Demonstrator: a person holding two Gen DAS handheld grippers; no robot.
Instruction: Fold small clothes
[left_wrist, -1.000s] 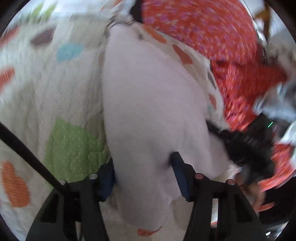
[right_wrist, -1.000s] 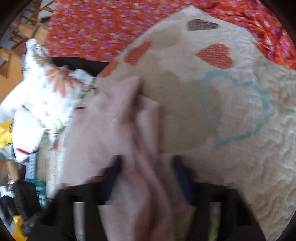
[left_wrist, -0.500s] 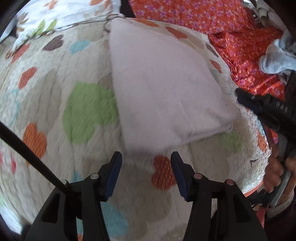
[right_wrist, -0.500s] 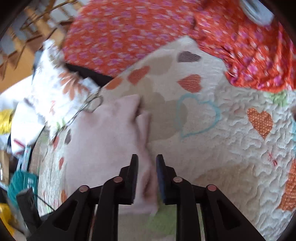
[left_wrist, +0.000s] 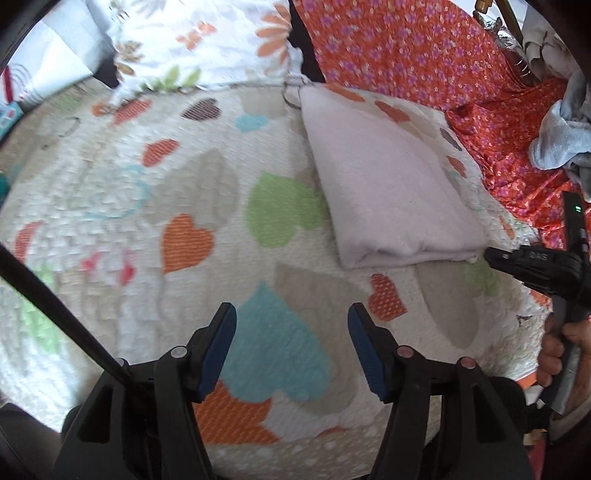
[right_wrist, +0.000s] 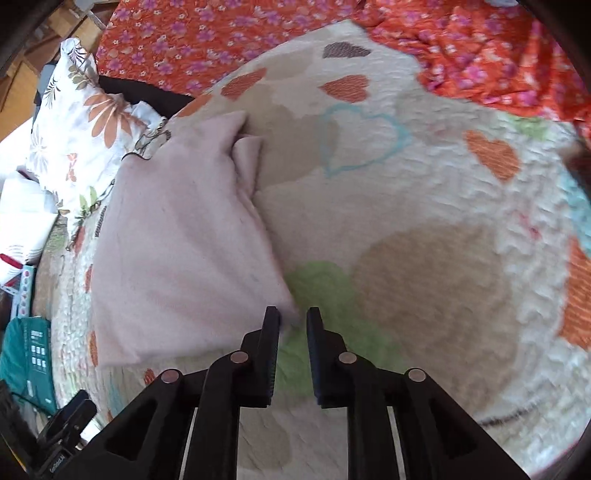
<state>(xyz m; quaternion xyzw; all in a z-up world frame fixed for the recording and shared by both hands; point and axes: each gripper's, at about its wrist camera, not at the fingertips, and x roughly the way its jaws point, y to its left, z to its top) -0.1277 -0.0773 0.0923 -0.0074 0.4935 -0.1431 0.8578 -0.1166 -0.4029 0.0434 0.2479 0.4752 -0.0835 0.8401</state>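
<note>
Left wrist view: left gripper over heart-print quilt, jaws opening, nothing between them. Folded pale pink cloth lies well ahead, flat on quilt.

Right wrist view: right gripper closing, jaws narrow (cloth corner just at left finger, pinch unclear). Orange floral sheet behind.

**Looks like somebody's bedroom at home**

Pretty sure this is happening on a bed. A quilted cream blanket with coloured hearts is covering the surface, an orange floral sheet is lying behind it, and a flower-print pillow is sitting at the edge. Wooden furniture is peeking in at 1 corner, with boxes piling up beside the bed.
</note>
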